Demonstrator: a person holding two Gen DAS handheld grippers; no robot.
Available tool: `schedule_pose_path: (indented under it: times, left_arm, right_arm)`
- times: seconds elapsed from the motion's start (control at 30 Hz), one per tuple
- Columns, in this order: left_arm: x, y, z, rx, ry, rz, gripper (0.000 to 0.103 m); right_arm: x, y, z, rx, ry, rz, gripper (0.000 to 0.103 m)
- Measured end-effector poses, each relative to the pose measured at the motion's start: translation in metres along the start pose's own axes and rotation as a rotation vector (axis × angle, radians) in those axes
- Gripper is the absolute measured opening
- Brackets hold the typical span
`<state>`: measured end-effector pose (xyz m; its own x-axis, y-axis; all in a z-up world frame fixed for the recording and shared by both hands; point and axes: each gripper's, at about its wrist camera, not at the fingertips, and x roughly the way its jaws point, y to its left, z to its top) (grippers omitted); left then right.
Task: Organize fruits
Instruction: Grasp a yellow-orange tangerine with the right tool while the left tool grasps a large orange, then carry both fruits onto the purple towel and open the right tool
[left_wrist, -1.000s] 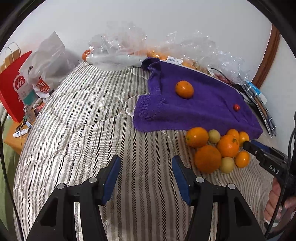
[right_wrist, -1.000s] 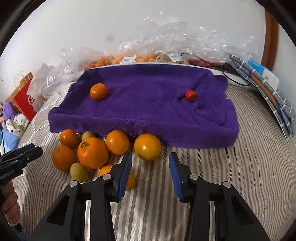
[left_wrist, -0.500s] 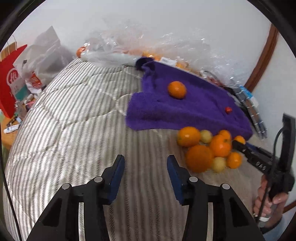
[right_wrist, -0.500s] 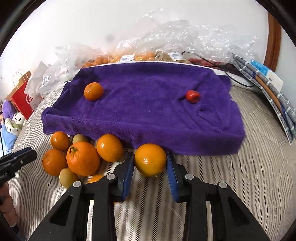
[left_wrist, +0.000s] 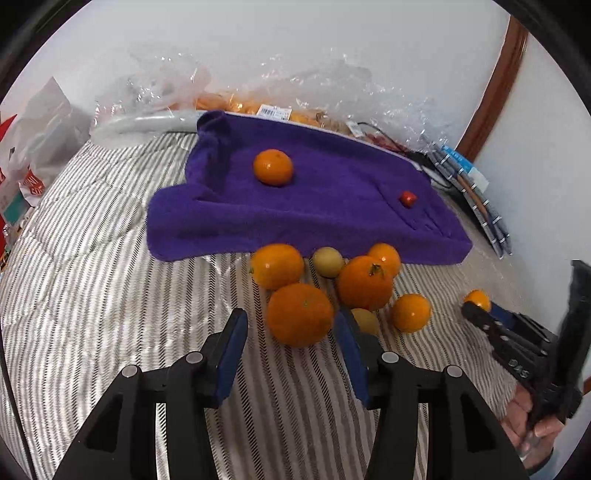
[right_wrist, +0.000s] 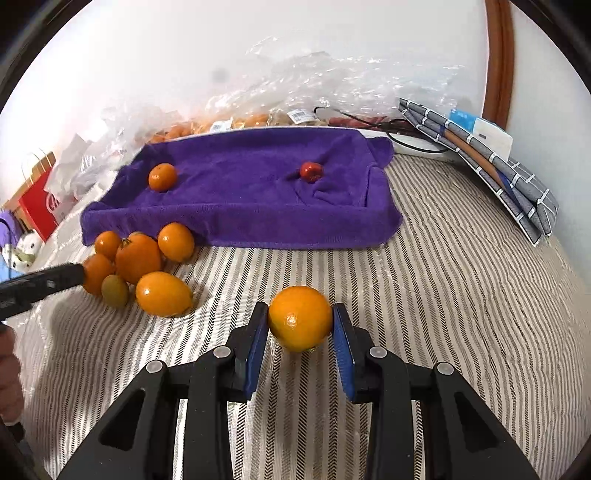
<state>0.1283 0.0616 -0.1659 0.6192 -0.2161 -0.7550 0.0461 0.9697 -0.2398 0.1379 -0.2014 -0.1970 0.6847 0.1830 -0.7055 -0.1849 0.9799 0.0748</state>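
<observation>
1. The right tongs (right_wrist: 300, 336) grip an orange (right_wrist: 300, 318) between their blue pads (right_wrist: 256, 347), lifted just above the striped bed (right_wrist: 461, 295); its shadow falls on the bedding beneath it.
2. The left tongs (left_wrist: 290, 345) are spread wide and hold nothing; a big orange (left_wrist: 300, 314) sits between and just beyond their tips, and no pad is seen touching it.
3. In the left view, the loose fruit pile lies at 12 o'clock from the left tongs, against the near edge of the purple towel (left_wrist: 332, 199).
4. The pile holds several oranges, among them a stemmed orange (left_wrist: 365, 282), plus a yellow-green fruit (left_wrist: 328, 261) touching its neighbours.
5. On the towel lie one small orange (left_wrist: 273, 167) towards 11 o'clock and a red fruit (left_wrist: 408, 198) towards 1 o'clock, well apart from each other.
6. In the right view, the pile sits at 10 o'clock from the held orange, with an oval orange (right_wrist: 163, 294) nearest it.
7. Clear plastic bags (right_wrist: 332, 88) with more fruit line the wall behind the towel.
8. Grey folded cloth (right_wrist: 491, 162) rests at 1 o'clock in the right view, beside the towel.
</observation>
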Motion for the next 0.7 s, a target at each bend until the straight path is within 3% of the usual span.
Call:
schedule_pose_path:
  times: [0.13, 0.2, 0.4, 0.7]
  left_arm:
    - [0.012, -0.006, 0.001, 0.001, 0.018, 0.004, 0.047]
    - [0.013, -0.006, 0.001, 0.002, 0.009, 0.010, 0.039]
    - [-0.001, 0.001, -0.002, 0.010, -0.001, 0.050, 0.039]
    - [0.003, 0.007, -0.011, 0.037, -0.009, 0.095, 0.041]
  right_arm:
    - [0.001, -0.003, -0.001, 0.018, 0.002, 0.023, 0.034]
    - [0.002, -0.006, 0.000, 0.033, 0.005, 0.040, 0.034]
    - [0.001, -0.016, -0.002, 0.082, -0.004, 0.111, 0.034]
    - [0.003, -0.017, -0.002, 0.094, 0.005, 0.115, 0.034]
